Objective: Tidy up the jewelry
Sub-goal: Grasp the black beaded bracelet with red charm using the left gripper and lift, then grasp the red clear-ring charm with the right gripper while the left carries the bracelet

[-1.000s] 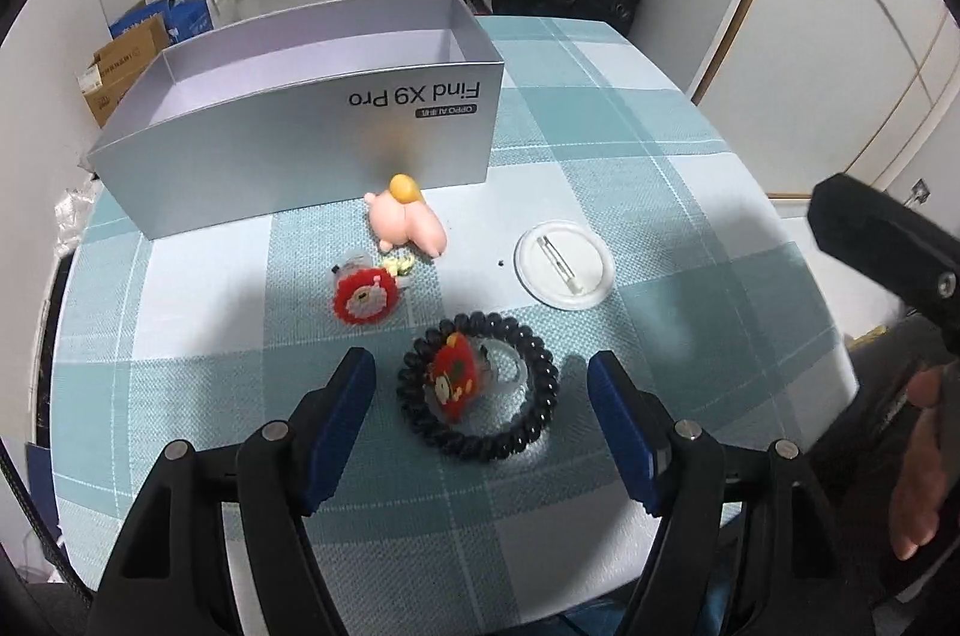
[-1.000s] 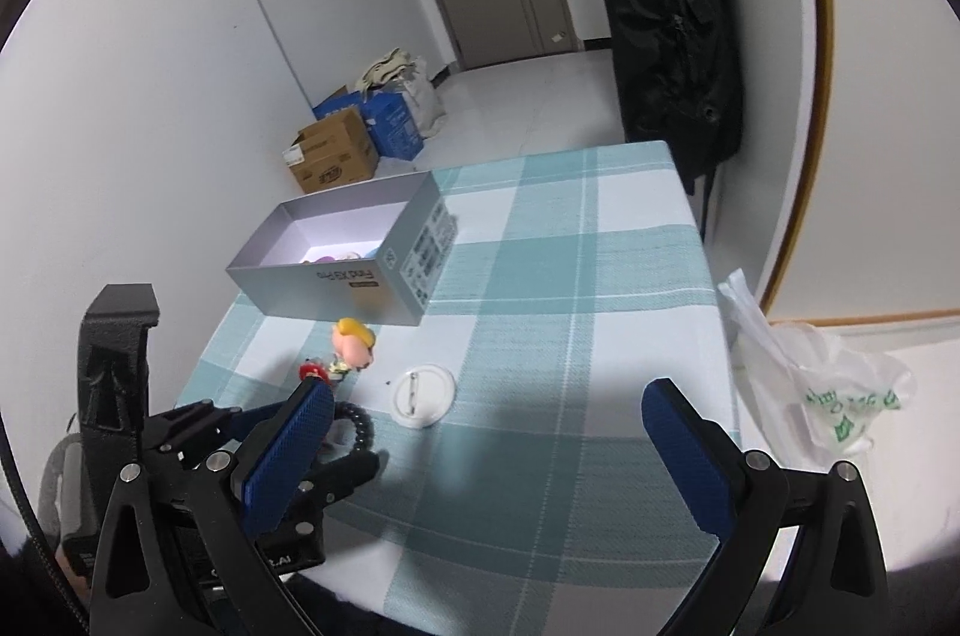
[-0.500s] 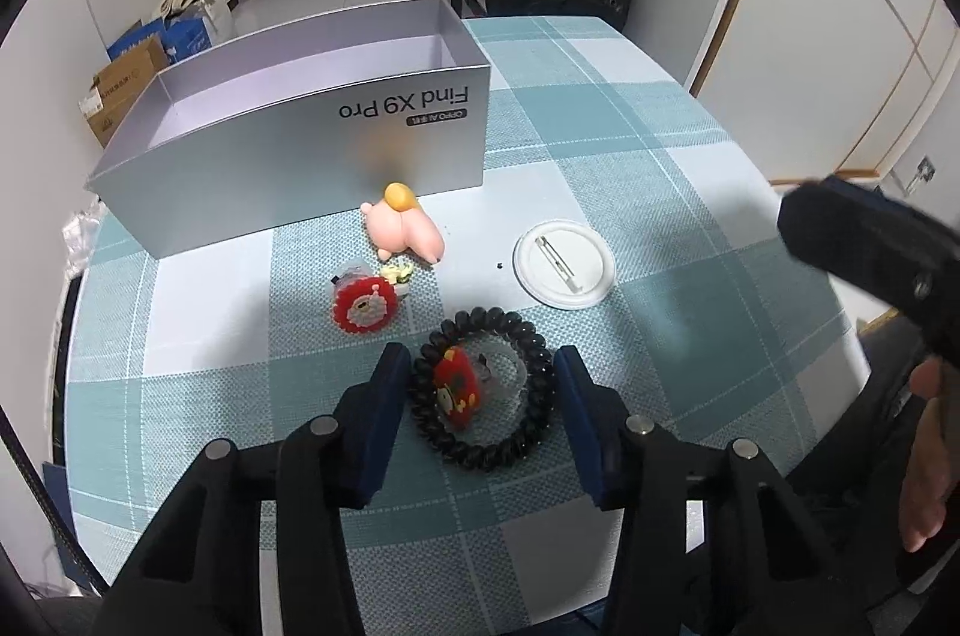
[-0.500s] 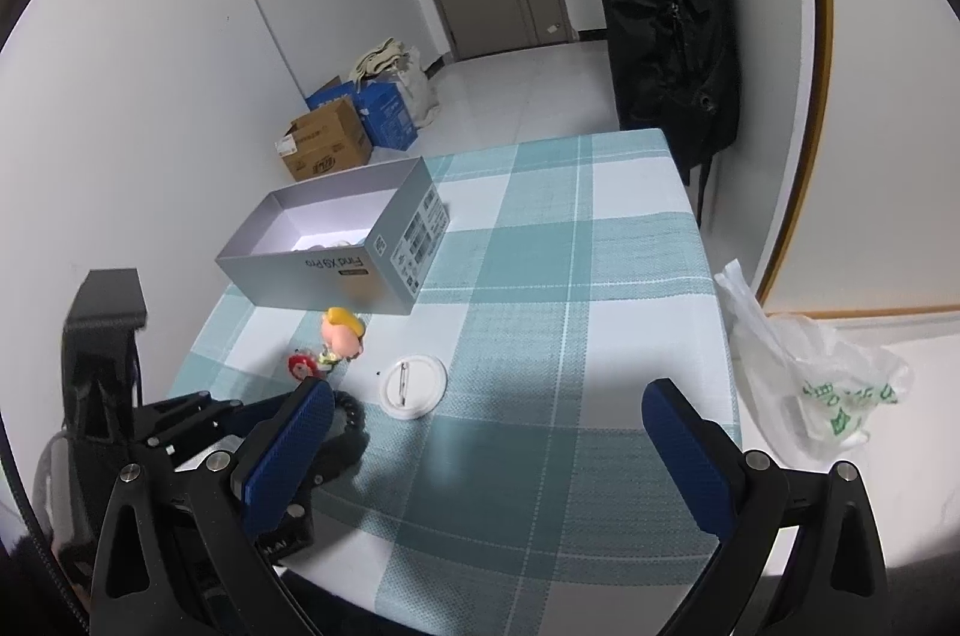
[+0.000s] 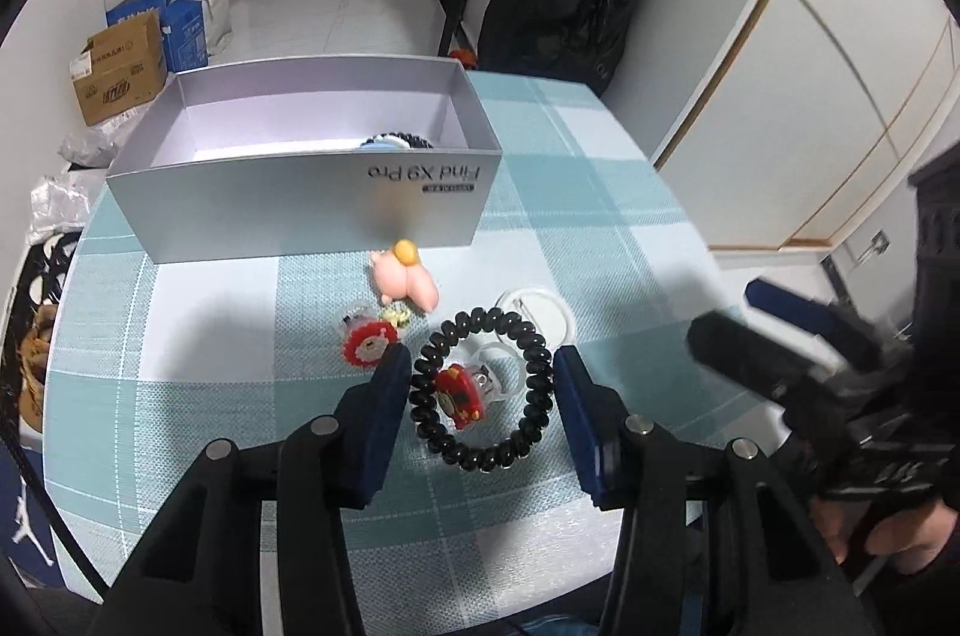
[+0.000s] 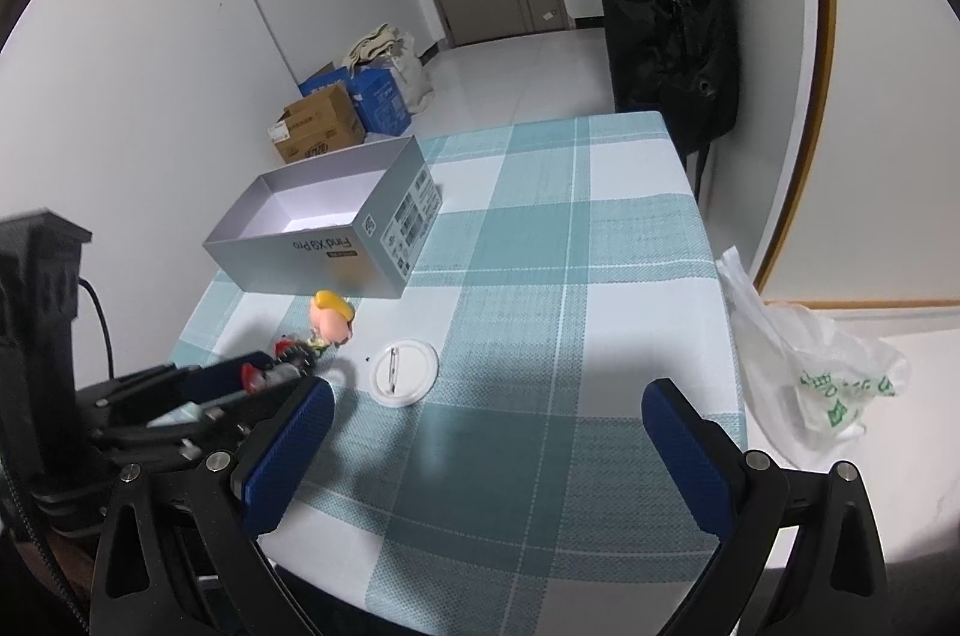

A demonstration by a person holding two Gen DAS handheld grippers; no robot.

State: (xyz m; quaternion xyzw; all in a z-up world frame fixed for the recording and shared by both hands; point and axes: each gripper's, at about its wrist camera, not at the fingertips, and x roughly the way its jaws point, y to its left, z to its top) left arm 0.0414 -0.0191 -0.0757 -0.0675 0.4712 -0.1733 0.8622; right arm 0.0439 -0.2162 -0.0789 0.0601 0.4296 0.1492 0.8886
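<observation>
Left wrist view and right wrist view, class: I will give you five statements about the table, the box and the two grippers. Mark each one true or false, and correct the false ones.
1. The left gripper is closed around the black coil hair tie. True.
2. The right gripper holds the white round badge. False: it is open and empty, and the badge lies on the table.
3. The grey box has its lid on. False: it is open on top.
4. The pink figure lies in front of the box. True.
5. The tablecloth is plain red. False: it is teal and white check.
</observation>
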